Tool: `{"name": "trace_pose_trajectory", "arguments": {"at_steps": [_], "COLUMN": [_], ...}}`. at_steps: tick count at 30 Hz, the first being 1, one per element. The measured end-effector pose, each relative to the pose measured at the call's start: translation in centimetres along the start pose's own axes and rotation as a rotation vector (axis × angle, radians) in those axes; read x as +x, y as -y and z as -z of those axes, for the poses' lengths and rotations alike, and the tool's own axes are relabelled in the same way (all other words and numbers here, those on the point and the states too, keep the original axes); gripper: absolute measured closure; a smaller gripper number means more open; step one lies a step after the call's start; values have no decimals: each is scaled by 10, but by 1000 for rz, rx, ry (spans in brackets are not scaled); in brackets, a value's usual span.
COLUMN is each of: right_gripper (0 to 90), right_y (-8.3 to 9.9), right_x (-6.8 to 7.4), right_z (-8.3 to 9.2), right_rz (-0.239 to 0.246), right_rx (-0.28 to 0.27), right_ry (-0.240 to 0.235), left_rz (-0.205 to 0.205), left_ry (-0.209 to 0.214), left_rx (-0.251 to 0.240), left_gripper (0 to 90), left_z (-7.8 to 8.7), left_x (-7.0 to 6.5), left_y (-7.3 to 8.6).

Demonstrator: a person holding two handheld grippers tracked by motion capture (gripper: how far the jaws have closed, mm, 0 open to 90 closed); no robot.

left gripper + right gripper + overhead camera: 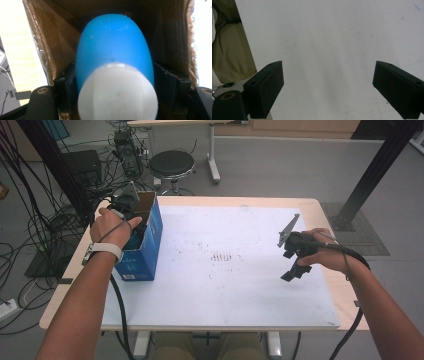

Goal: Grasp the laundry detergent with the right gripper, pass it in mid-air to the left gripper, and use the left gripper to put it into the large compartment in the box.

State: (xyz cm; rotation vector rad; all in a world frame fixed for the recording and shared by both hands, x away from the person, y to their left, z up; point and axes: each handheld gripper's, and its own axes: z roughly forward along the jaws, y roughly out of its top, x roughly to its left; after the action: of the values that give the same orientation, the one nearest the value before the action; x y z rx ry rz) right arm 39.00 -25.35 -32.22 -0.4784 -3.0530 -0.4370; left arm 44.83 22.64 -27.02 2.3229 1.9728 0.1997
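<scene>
We count two grippers: the left gripper in the upper left of the high view, the right gripper at centre right. That makes four black jaws, two rising from the bottom corners of each gripper view. Two hands as well, the left hand and the right hand, with one white wristband on the left forearm. One blue box stands at the left of the high view, and inside it we see one blue bottle with one white cap. One white mat covers one wooden table. Beyond it, upper left of centre, one round black stool.
</scene>
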Motion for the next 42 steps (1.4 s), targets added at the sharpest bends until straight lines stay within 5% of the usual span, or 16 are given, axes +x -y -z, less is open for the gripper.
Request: {"name": "trace_pose_trajectory", "arguments": {"at_steps": [20, 29, 42], "right_gripper": [100, 100, 100], "right_y": [-2, 0, 2], "right_x": [3, 4, 4], "right_z": [1, 5, 11], "right_rz": [6, 5, -5], "right_rx": [0, -1, 5], "right_ry": [3, 9, 20], "left_rz": [-13, -56, -156], "left_ry": [14, 9, 30], "left_rx": [-51, -63, -111], "left_gripper": [138, 119, 102], "left_z": [19, 32, 75], "left_x": [3, 3, -5], "left_y": [1, 2, 2]}}
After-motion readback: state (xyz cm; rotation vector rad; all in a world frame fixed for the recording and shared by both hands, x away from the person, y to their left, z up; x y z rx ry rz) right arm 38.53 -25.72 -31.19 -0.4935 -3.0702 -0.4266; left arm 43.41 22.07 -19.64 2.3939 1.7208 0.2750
